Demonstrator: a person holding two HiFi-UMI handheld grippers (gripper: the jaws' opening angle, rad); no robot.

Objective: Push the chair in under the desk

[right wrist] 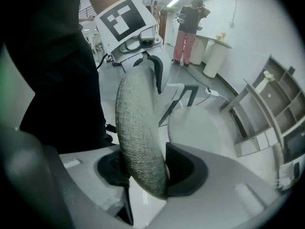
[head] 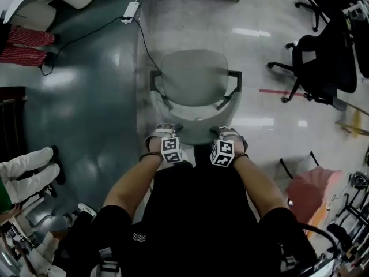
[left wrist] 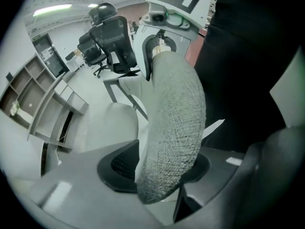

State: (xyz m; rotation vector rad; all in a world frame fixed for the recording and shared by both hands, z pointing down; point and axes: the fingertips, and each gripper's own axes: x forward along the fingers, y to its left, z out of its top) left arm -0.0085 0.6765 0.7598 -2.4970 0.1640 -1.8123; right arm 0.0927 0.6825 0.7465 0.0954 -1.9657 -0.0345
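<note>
Fingers of left gripper & right gripper clamp backrest of grey chair. Power strip w/ cable on floor ahead; black chair at right.

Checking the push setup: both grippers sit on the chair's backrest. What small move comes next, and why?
Probably a gentle, even forward push: the left gripper and right gripper each clamp the top of the backrest, one each side.

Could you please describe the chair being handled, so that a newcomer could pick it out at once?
On the shiny floor, straight ahead of the person, stands a chair whose backrest top the left gripper and right gripper clamp. It is pale grey with dark armrests, unlike the black office chairs at the right.
</note>
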